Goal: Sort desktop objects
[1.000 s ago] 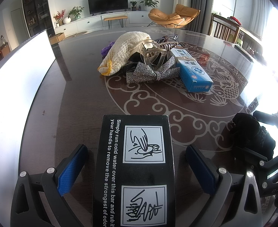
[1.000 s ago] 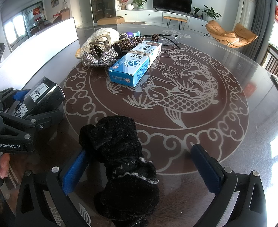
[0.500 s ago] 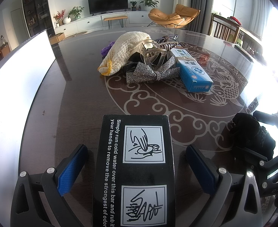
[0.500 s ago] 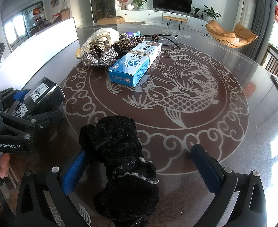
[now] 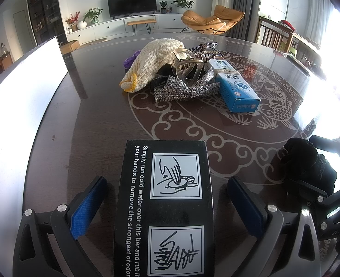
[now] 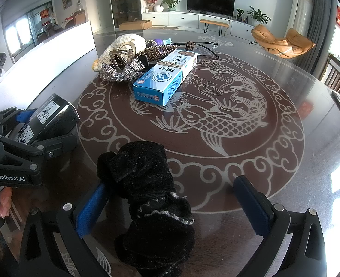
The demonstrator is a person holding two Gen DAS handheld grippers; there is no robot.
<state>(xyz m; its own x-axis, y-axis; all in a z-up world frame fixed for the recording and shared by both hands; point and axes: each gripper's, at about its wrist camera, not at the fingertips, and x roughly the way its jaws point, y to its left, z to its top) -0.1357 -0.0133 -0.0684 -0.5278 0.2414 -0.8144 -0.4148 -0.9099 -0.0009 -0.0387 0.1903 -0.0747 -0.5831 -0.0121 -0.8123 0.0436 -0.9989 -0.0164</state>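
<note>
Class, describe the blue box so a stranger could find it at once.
Start at the round table with its fish pattern. A small pile lies at the far side; the blue box lies at its edge, beside the glitter bow. It alone is a long blue-and-white carton.

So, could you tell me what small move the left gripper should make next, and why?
Probably close the left gripper on the black box. The box lies on the table between its open blue pads, with a gap showing on each side, so nothing grips it yet.
</note>
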